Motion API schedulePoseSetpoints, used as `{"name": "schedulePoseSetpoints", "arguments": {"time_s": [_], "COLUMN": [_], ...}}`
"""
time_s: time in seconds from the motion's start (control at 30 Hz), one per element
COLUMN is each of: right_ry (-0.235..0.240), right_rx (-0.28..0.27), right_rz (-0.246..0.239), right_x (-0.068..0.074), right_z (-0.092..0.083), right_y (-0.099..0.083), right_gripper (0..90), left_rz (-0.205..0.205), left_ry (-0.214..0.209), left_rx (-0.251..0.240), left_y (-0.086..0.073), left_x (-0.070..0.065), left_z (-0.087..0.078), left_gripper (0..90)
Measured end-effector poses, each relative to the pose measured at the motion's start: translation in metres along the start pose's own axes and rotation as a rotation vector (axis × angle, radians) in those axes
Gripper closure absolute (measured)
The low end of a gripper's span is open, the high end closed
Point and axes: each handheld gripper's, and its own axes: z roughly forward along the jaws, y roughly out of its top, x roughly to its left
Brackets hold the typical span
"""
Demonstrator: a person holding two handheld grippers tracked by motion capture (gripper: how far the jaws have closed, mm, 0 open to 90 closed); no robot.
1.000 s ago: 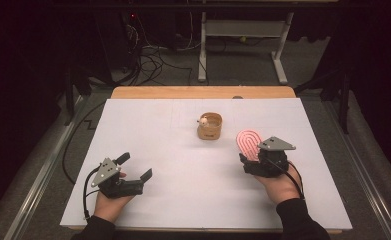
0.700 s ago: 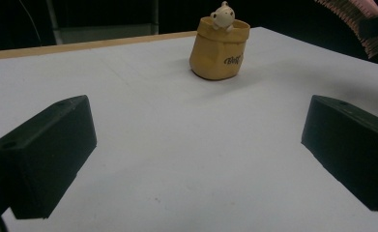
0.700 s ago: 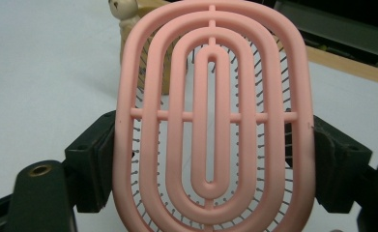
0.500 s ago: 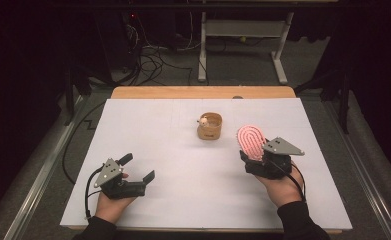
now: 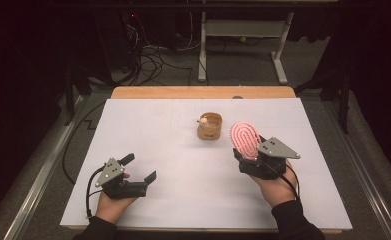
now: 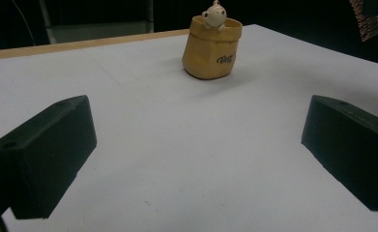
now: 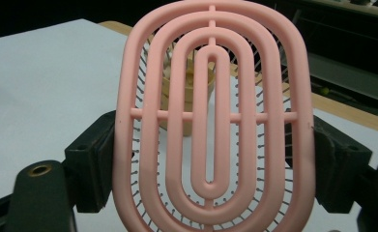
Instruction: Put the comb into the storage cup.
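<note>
**High view: pink brush pinched in the right gripper, left gripper spread and idle**

High view shows a white table [image 5: 183,200] with a wooden strip along its far edge. The right gripper [image 5: 248,152] sits at the right of the table, held in the person's right hand [image 5: 275,187], and it clamps a pink oval brush [image 5: 245,139] that stands up from its jaws and leans toward the far side. From the right gripper view, the brush [image 7: 210,116] is a set of nested pink rings joined by a cross bar, with thin wire bristles behind them; the two black jaws press against its left and right edges, so the grip is on the brush's sides. Just beyond the brush, toward the far middle of the table, stands a small yellow pouch [image 5: 210,126] with a little pale figure [image 6: 214,14] peeking over its rim. The brush and the pouch are near each other but apart.

The left gripper [image 5: 140,172] rests low at the near left of the table in the person's left hand [image 5: 110,205]. In the left gripper view its jaws stand wide apart with bare table between them, and the pouch [image 6: 210,50] lies well ahead of them, upright on the white surface
</note>
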Motion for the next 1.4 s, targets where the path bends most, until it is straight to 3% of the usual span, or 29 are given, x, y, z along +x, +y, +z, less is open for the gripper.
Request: {"name": "schedulePoseSetpoints", "arguments": {"time_s": [0.6,0.9,1.0,1.17,1.3,1.4], "right_ry": [0.058,0.084,0.095,0.113,0.113,0.104], "right_rx": [-0.082,-0.133,-0.158,-0.198,-0.214,-0.218], "right_rz": [-0.007,-0.017,-0.050,-0.052,-0.072,-0.075], "right_x": [0.031,0.046,0.053,0.055,0.057,0.056], "right_z": [0.028,0.032,0.029,0.023,0.018,0.016], "right_y": [0.004,0.002,0.001,0.003,0.004,0.002], "right_gripper": [20.4,20.4,20.4,20.4,20.4,20.4], "left_rz": [0.014,0.020,0.027,0.015,0.026,0.023], "left_ry": [-0.013,-0.012,-0.013,-0.025,-0.025,-0.054], "left_rx": [0.022,0.039,0.044,0.055,0.049,0.044], "left_y": [0.000,0.004,0.010,0.018,0.031,0.044], "left_x": [-0.004,-0.009,-0.013,-0.018,-0.024,-0.029], "left_z": [0.002,0.007,0.010,0.017,0.029,0.044], "left_gripper": [0.0,0.0,0.0,0.0,0.0,0.0]}}
